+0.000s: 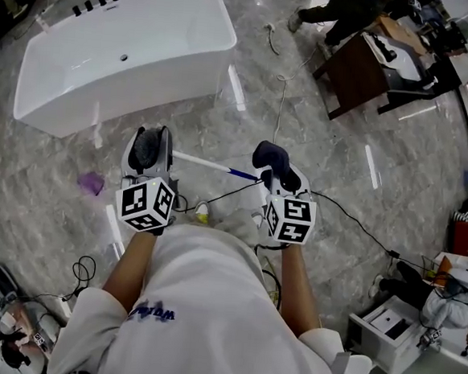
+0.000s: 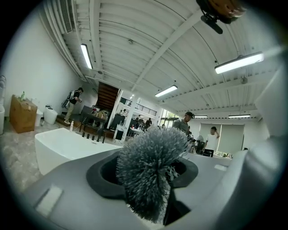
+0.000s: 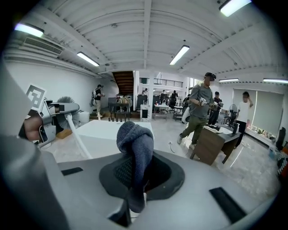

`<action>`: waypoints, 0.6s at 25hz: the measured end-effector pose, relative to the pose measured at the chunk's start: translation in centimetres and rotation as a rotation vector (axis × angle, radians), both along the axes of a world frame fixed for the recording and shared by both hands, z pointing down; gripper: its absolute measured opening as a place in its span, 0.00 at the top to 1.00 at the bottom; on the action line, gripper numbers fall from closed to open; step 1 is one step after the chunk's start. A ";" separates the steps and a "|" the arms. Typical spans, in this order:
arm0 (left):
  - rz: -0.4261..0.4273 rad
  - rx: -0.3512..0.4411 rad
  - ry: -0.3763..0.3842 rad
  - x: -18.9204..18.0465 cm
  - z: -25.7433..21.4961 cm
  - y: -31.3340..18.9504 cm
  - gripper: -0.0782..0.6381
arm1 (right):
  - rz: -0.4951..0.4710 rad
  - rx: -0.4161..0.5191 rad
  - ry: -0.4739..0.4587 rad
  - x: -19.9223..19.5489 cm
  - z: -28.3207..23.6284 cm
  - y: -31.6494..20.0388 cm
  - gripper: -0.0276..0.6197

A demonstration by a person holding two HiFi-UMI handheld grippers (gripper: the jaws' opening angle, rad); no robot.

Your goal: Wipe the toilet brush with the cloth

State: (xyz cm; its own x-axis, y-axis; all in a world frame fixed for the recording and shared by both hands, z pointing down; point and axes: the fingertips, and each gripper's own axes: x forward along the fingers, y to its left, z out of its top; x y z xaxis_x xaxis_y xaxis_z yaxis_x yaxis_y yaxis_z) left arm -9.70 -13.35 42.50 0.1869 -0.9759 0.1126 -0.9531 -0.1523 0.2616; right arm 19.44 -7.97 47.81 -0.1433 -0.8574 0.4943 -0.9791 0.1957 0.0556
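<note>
My left gripper [image 1: 149, 158] is shut on the toilet brush, just behind its head. The grey bristle head [image 2: 151, 167] bulges out between the jaws and fills the middle of the left gripper view. In the head view the white handle [image 1: 207, 165] runs rightward from that gripper, and its blue end lies beside my right gripper [image 1: 273, 167]. The right gripper is shut on a dark blue cloth [image 3: 135, 146] that stands up folded above the jaws. The cloth [image 1: 269, 153] and the brush head are apart. The right gripper view shows the left gripper [image 3: 47, 117] at its left edge.
A white bathtub [image 1: 123, 52] stands ahead on the marble floor. A dark wooden desk [image 1: 360, 67] is at the upper right, with a person [image 3: 200, 112] walking near it. Cables [image 1: 352, 220] trail over the floor, a purple object [image 1: 91, 182] lies left, and white boxes [image 1: 392, 332] are at the lower right.
</note>
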 end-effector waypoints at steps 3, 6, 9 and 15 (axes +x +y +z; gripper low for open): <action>-0.004 0.003 -0.002 -0.5 -0.2 0.2 0.59 | 0.008 0.011 0.001 0.2 -0.6 -0.1 0.92; -0.019 -0.003 0.003 -1.2 0.0 0.0 0.59 | 0.019 0.017 0.001 0.6 -0.8 -0.4 0.92; -0.032 -0.007 0.006 -1.9 0.0 0.0 0.59 | 0.024 0.019 0.002 0.8 -1.1 -0.5 0.92; -0.028 -0.007 0.009 -1.9 0.1 -0.3 0.59 | 0.033 0.023 0.008 0.9 -1.2 -0.7 0.92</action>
State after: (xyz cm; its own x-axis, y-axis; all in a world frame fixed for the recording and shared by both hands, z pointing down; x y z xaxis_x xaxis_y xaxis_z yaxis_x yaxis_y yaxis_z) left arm -11.58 -13.62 42.64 0.1604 -0.9800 0.1178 -0.9545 -0.1237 0.2712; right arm 20.31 -8.64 46.61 -0.1112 -0.8725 0.4758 -0.9844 0.1623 0.0675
